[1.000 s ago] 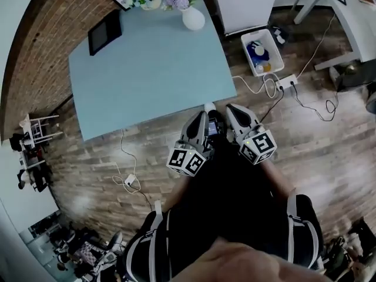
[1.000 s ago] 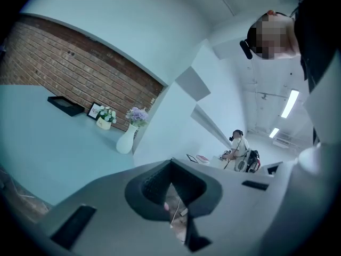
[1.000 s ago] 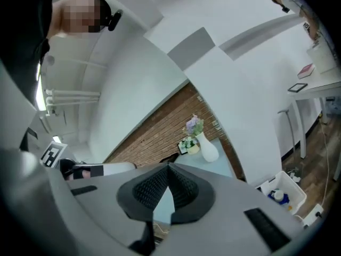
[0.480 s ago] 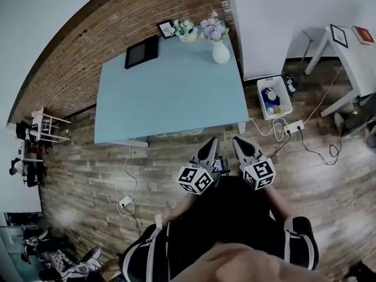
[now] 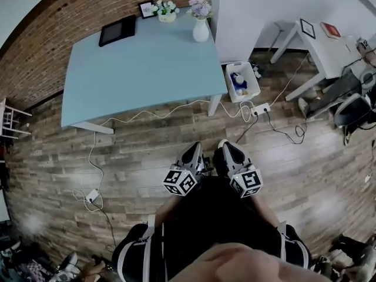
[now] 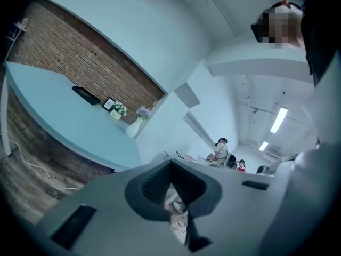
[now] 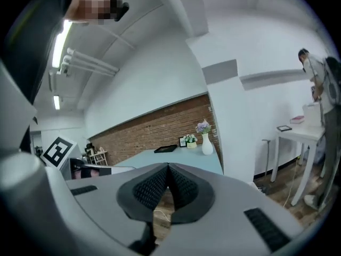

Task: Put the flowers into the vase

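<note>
A white vase with purple flowers in it stands at the far right corner of the light blue table. The left gripper view shows the vase far off, and in the right gripper view it is just as distant. My left gripper and right gripper hang side by side close to the person's body, over the wooden floor, well short of the table's near edge. On both, the jaws meet at the tips with nothing between them.
A small pot of white flowers, a picture frame and a black tablet sit along the table's back edge. A white bin, a power strip and cables lie on the floor. A white side table stands at the right.
Both grippers and the person have moved back from the table; bare floor now lies between them and its near edge. Both jaws stay closed.
</note>
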Demonstrator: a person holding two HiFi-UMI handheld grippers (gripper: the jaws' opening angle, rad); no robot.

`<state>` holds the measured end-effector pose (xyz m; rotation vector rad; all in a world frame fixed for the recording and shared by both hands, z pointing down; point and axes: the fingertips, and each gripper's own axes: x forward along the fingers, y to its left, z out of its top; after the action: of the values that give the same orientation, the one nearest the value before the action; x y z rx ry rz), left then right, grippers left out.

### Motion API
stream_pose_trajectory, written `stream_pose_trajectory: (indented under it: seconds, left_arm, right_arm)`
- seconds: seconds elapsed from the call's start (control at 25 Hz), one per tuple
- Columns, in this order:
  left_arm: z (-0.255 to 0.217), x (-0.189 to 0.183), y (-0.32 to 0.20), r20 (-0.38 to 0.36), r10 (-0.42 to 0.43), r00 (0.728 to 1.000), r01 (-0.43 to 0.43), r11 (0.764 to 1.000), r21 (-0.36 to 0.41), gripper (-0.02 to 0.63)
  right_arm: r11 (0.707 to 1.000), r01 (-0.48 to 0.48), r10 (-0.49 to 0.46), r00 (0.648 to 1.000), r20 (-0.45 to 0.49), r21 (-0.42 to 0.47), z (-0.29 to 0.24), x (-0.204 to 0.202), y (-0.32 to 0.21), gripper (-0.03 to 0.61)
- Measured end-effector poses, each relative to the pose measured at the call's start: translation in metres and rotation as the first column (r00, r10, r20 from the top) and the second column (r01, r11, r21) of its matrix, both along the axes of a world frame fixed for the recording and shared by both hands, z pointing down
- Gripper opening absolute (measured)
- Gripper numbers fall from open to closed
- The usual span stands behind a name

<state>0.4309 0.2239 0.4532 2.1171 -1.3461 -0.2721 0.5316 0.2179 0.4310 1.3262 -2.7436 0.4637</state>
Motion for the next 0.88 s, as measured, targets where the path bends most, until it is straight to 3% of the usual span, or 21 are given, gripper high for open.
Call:
stream_pose_trajectory:
  seconds: [0.12,0.28,0.48,0.6,0.88]
  left_arm:
    - [-0.004,0.013,0.016,0.001,0.029,1.0,-0.029,0.999,0.018,0.018]
    - [-0.015,0.011,0.042,0.013,-0.061,0.998,0.061,0.998,0.031,0.018]
    - [-0.042,0.001,0.048,0.096,-0.203,0.974,0.193,0.975,0.109,0.018]
    - [-0.059,0.013,0.05,0.072,-0.266,0.961,0.253,0.956,0.151,0.018]
    - [-0.056,0.043,0.069,0.123,-0.229,0.966,0.209,0.965,0.155,0.018]
  right_arm:
    - [0.999,-0.024,0.023,0.999,-0.043,-0.032,0.004,0.022,0.019,0.018]
    - [0.993,-0.006,0.012,0.999,0.053,-0.116,0.006,0.036,0.04,0.018]
    - [0.994,0.098,-0.091,0.989,0.113,-0.054,-0.016,0.035,0.044,0.018]
    - [0.992,0.12,-0.115,0.985,0.126,-0.03,-0.022,0.054,0.045,0.018]
    - [0.989,0.144,-0.139,0.979,0.149,-0.02,-0.015,0.083,0.068,0.018]
